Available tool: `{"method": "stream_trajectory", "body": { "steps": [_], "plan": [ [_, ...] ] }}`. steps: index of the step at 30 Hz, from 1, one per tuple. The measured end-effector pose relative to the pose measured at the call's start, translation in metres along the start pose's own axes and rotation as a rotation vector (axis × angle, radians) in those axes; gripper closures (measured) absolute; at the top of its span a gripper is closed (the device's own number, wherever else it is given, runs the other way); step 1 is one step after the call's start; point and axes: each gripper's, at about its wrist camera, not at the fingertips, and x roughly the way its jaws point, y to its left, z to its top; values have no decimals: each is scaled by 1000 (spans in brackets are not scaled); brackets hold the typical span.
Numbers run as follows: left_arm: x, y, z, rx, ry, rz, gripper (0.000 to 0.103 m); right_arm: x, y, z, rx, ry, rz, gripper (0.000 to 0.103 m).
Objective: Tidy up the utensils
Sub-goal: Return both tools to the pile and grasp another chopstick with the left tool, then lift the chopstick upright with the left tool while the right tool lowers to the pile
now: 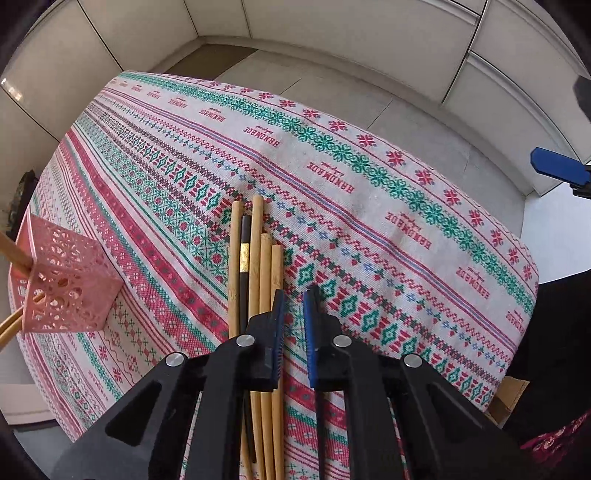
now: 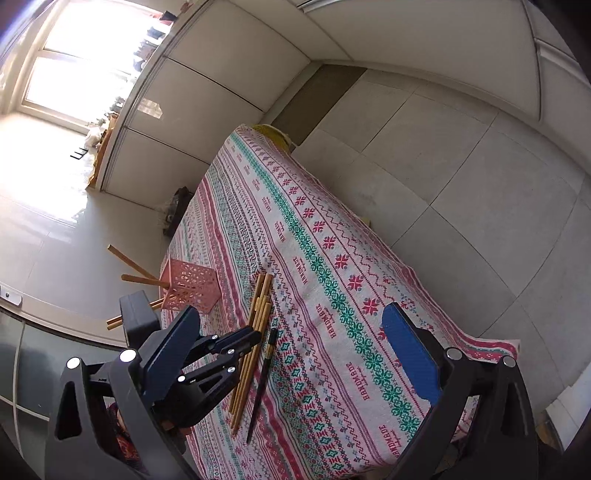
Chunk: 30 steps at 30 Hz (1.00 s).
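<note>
Several bamboo chopsticks (image 1: pixel 255 266) and a black one with a gold band (image 1: pixel 243 258) lie side by side on the patterned tablecloth (image 1: pixel 369 192). My left gripper (image 1: pixel 295 291) points down over them. Its blue pads stand a narrow gap apart with only cloth showing between them, and the left finger covers the bundle's right side. From the right wrist the left gripper (image 2: pixel 256 336) sits on the bundle (image 2: pixel 258 306), and a black chopstick (image 2: pixel 264 373) lies beside it. The right gripper (image 2: pixel 291 308) hangs wide open and empty above the table. A pink perforated holder (image 1: pixel 70 291) (image 2: pixel 192 288) holds more bamboo chopsticks.
The holder stands near the table's left edge. Tiled floor (image 2: pixel 443 166) and pale cabinet walls (image 1: pixel 332 29) surround the table. One blue finger of the right gripper (image 1: pixel 557 166) shows at the right of the left wrist view. A bright window (image 2: pixel 85 62) is at the far left.
</note>
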Motion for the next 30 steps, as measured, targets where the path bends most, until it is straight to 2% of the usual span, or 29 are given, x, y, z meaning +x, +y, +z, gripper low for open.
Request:
{"method": "stream_trajectory", "body": {
  "steps": [8, 12, 15, 19, 22, 25, 27, 29, 30],
  "plan": [
    [21, 12, 14, 4, 65, 9, 93, 2, -3, 2, 21, 29, 16, 7],
    [25, 19, 18, 21, 88, -41, 97, 5, -6, 4, 30, 42, 8, 7],
    [29, 30, 26, -33, 96, -53, 96, 11, -8, 5, 43, 61, -12, 7],
    [19, 31, 6, -121, -6, -10, 97, 19, -3, 3, 31, 63, -61, 7],
    [-5, 41, -14, -217, -101, -46, 97, 33, 4, -1, -11, 94, -120, 7],
    [-45, 49, -38, -296, -212, -84, 97, 57, 17, -6, -37, 167, -127, 7],
    [-73, 57, -57, -363, -293, -115, 97, 78, 29, -10, -46, 233, -117, 12],
    [-98, 61, -77, -420, -369, -139, 97, 101, 40, -14, -41, 286, -124, 25],
    [-109, 64, -86, -444, -404, -150, 97, 114, 46, -15, -31, 315, -121, 29]
  ]
}}
